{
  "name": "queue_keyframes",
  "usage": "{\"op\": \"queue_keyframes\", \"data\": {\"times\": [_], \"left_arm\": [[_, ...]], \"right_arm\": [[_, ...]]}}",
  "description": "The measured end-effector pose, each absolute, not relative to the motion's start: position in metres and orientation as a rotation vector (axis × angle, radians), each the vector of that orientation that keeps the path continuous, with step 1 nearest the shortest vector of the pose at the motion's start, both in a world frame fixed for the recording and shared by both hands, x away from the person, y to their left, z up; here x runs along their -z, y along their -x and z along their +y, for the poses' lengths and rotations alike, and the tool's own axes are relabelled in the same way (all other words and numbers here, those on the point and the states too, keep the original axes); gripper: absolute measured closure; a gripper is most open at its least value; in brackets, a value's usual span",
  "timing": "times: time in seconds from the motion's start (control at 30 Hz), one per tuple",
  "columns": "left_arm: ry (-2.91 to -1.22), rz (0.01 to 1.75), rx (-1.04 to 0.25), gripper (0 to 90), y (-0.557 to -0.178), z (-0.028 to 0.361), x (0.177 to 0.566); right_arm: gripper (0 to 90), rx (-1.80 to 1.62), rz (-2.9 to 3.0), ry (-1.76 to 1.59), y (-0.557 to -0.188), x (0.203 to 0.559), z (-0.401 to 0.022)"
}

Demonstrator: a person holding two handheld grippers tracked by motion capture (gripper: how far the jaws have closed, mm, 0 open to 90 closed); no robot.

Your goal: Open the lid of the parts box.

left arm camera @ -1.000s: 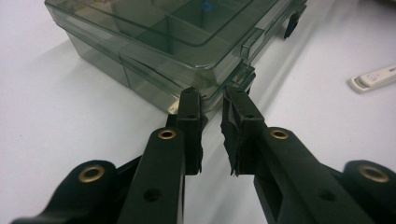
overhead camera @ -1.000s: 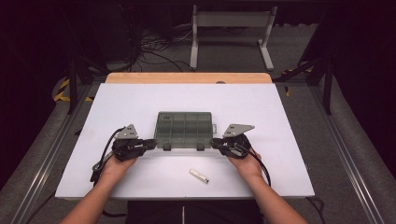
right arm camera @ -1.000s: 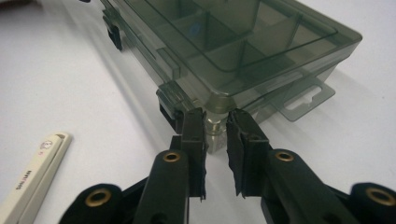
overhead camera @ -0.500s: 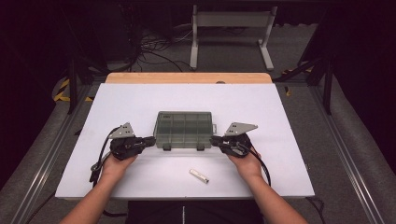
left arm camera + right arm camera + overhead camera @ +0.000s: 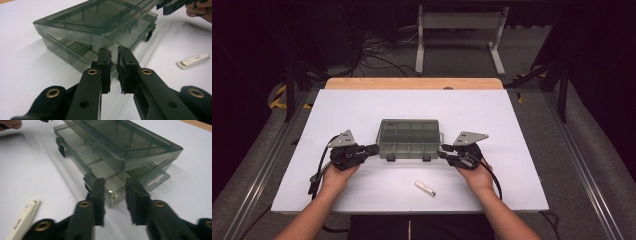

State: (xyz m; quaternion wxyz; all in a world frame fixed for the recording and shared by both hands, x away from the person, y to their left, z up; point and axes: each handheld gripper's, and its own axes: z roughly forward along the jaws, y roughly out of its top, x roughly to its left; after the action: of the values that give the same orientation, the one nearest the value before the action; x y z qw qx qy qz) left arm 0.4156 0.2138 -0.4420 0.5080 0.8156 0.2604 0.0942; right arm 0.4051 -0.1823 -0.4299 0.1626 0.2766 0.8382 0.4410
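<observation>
Left gripper (image 5: 373, 148) at the box's (image 5: 408, 138) left end, jaws nearly shut with a thin gap, nothing between them, tips at the near-left corner. Box mid-table, long axis left to right, lid ajar. Right gripper (image 5: 443, 150) at the right end, jaws have just been opening, straddling the near-right corner without pressing it. Both hands about equally near. White stick (image 5: 425, 188) lies nearer the person.

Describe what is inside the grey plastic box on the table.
The box is see-through, its lid raised a little. Inside are dividers forming compartments, and those visible look empty. The far compartments are too dim behind the tinted lid to check.
</observation>
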Motion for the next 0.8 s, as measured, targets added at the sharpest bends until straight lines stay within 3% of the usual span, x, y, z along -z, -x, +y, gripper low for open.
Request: {"op": "queue_keyframes", "data": {"times": [0.07,0.2,0.63,0.73,0.8], "left_arm": [[-1.966,0.625,-0.229,80.6,-0.416,0.213,0.441],[-1.964,0.622,-0.225,80.2,-0.416,0.213,0.441],[-1.981,0.588,-0.235,73.8,-0.416,0.211,0.441],[-2.012,0.574,-0.21,69.1,-0.415,0.205,0.443],[-2.028,0.565,-0.199,58.8,-0.415,0.201,0.444]], "right_arm": [[39.8,-1.227,2.379,-0.796,-0.408,0.429,-0.179],[29.8,-1.144,2.346,-0.811,-0.414,0.426,-0.171],[29.0,-1.107,2.302,-0.808,-0.426,0.415,-0.163],[29.0,-1.116,2.301,-0.807,-0.428,0.413,-0.163],[29.3,-1.129,2.292,-0.805,-0.431,0.409,-0.164]]}}
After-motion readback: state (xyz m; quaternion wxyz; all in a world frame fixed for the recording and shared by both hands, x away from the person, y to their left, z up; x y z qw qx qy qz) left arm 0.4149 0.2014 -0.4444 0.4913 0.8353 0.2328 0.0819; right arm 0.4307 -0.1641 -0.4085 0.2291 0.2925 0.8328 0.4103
